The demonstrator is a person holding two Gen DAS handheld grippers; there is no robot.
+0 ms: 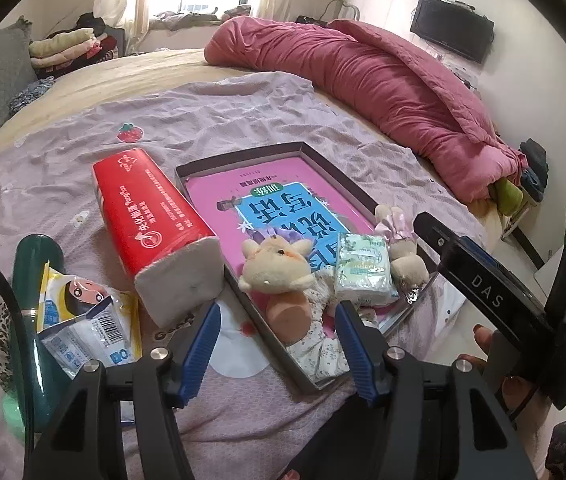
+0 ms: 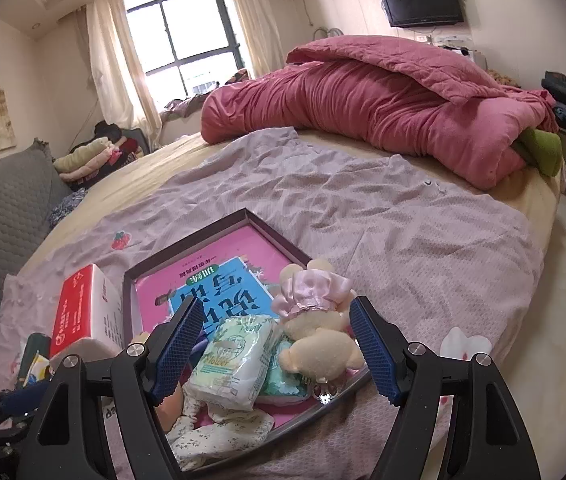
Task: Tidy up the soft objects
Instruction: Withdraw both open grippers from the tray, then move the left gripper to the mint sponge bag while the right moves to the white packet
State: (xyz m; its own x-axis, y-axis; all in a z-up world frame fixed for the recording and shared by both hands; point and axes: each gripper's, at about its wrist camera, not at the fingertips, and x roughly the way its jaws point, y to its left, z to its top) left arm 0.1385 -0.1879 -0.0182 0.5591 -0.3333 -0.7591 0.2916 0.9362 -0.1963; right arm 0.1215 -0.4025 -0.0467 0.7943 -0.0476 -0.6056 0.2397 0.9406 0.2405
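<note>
While both hand-held grippers, left (image 1: 279,344) and right (image 2: 279,352), hang spread and empty, the tray (image 1: 339,168) holds two plush toys (image 1: 275,264), a tissue pack (image 1: 363,268) and perhaps a floral cloth (image 1: 319,352).

We see a shallow dark-walled box (image 1: 239,160) lying on the lilac sheet, its floor covered by a pink and blue book cover. At its near end lies a beige plush animal (image 1: 277,266) with a floral cloth body, its head toward the red tissue pack. Just beside it rests a pale green-printed tissue packet (image 1: 363,268), tilted against a second, teal one (image 2: 287,376). A small cream teddy in a pink satin frill (image 2: 317,320) lies on its side, touching both packets near the box's right wall.
</note>
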